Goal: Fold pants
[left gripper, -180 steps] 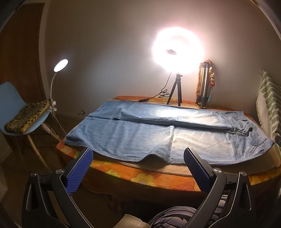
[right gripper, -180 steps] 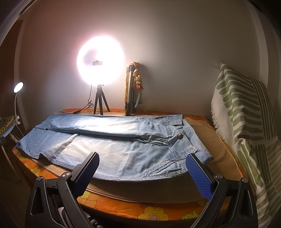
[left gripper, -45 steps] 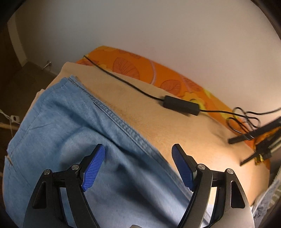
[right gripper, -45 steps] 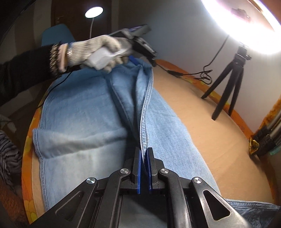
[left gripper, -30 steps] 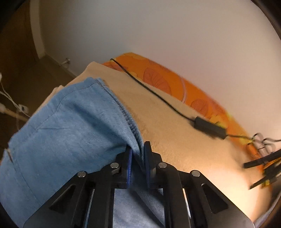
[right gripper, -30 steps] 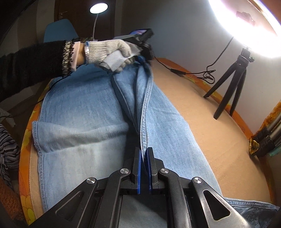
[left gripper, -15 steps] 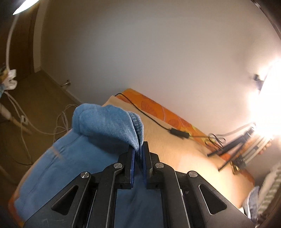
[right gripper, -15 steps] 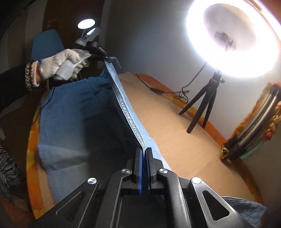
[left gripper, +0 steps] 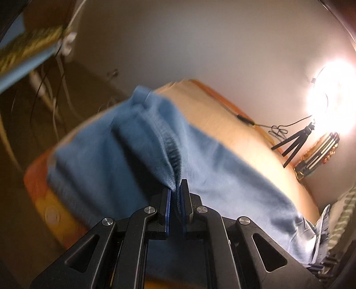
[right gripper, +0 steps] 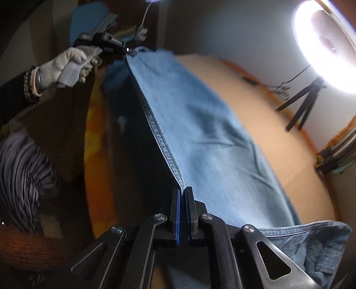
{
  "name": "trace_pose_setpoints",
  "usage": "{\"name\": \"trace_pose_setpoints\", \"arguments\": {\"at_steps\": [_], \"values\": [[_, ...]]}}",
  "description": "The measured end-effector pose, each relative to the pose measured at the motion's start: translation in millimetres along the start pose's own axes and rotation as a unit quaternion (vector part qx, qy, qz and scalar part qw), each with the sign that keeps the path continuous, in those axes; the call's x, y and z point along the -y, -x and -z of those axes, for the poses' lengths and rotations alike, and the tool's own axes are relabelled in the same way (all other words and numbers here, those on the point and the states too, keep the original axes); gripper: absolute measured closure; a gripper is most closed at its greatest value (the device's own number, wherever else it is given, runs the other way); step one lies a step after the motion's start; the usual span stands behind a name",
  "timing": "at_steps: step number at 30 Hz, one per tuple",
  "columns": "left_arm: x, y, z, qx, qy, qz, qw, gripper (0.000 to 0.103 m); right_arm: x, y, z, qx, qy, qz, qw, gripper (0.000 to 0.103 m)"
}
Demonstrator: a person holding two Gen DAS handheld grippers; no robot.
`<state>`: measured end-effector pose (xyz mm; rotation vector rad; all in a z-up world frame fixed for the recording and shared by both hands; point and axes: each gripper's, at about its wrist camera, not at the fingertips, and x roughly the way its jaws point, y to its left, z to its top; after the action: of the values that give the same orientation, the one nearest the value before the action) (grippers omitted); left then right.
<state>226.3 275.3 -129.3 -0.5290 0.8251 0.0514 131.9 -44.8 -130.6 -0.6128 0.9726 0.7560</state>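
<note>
Pants (right gripper: pixel 213 142): light blue denim, mid-frame, one leg lifted off the tan-covered table (right gripper: pixel 278 137), seam edge taut between both grippers. Right gripper (right gripper: pixel 183 191): lower centre, jaws closed on the seam. Left gripper (left gripper: pixel 175 189): jaws closed on bunched hem; in the right view at upper left, in a gloved hand (right gripper: pixel 71 64). Ring light (right gripper: pixel 327 44): upper right, on tripod.

Plain pale wall (left gripper: pixel 200 44) across the upper frame. Ring light (right gripper: pixel 327 44) on a black tripod (right gripper: pixel 304 104), upper right, glaring. Bench (right gripper: pixel 255 106) with tan cover and orange floral edging. Blue chair (right gripper: pixel 89 15), upper left. Green-striped textile (left gripper: pixel 342 213), far right edge. Dark floor (left gripper: pixel 26 124), left.
</note>
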Motion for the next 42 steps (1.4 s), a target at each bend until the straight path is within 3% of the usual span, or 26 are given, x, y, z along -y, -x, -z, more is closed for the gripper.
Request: {"name": "trace_pose_setpoints", "arguments": {"at_steps": [6,9,12,18,20,22,23,25,28,30,35,38,40,41,42], "values": [[-18.0,4.3,25.7,0.005,0.012,-0.004,0.9999,0.097,-9.2,-8.0,6.1,-0.022,0.002,-0.002,1.000,0.101],[-20.1,1.9,28.7,0.012,0.018,-0.010,0.9997,0.091,-13.9,-9.0,6.8,-0.027,0.008,0.004,1.000,0.101],[-22.6,-2.3,29.4,0.017,0.018,-0.039,0.9989,0.084,-18.1,-11.8,9.6,-0.037,0.007,0.007,0.999,0.101],[-34.6,10.5,25.1,0.045,0.034,-0.068,0.9961,0.084,-23.5,-8.5,9.1,-0.051,0.003,0.006,0.999,0.099],[-40.8,14.6,22.0,0.051,0.031,-0.082,0.9949,0.084,-22.7,-3.3,5.6,-0.051,-0.003,-0.002,0.999,0.094],[-48.2,15.9,18.7,0.050,0.038,-0.076,0.9952,0.084,-21.1,3.1,-0.3,-0.047,-0.013,-0.018,0.999,0.083],[-51.9,15.9,16.3,0.049,0.043,-0.070,0.9955,0.084,-19.3,7.8,-3.1,-0.040,-0.016,-0.025,0.999,0.072],[-56.3,14.1,12.7,0.044,0.045,-0.060,0.9963,0.084,-16.9,18.7,-16.7,-0.019,-0.016,-0.030,0.999,0.069],[-63.6,11.9,6.1,0.041,0.046,-0.052,0.9968,0.072,-10.6,33.2,-42.2,0.016,-0.015,-0.035,0.999,0.065],[-67.8,7.6,1.6,0.036,0.051,-0.042,0.9972,0.067,-3.3,36.8,-62.9,0.038,-0.018,-0.034,0.999,0.055],[-80.2,-9.7,-5.9,0.029,0.075,-0.024,0.9965,0.067,6.0,24.3,-129.8,0.089,-0.034,-0.049,0.994,0.052],[-80.2,-11.5,-7.9,0.044,0.066,-0.024,0.9965,0.067,15.6,-0.6,-185.1,0.113,-0.056,-0.081,0.989,0.052],[-81.8,-12.6,-9.0,0.051,0.067,-0.018,0.9962,0.076,21.8,-21.4,-217.3,0.121,-0.068,-0.106,0.985,0.050],[-82.5,-13.1,-9.3,0.054,0.066,-0.016,0.9962,0.094,24.7,-34.5,-232.2,0.122,-0.071,-0.114,0.983,0.046],[-82.7,-13.4,-9.4,0.056,0.063,-0.016,0.9963,0.096,26.8,-47.4,-246.1,0.123,-0.074,-0.115,0.983,0.046]]}}
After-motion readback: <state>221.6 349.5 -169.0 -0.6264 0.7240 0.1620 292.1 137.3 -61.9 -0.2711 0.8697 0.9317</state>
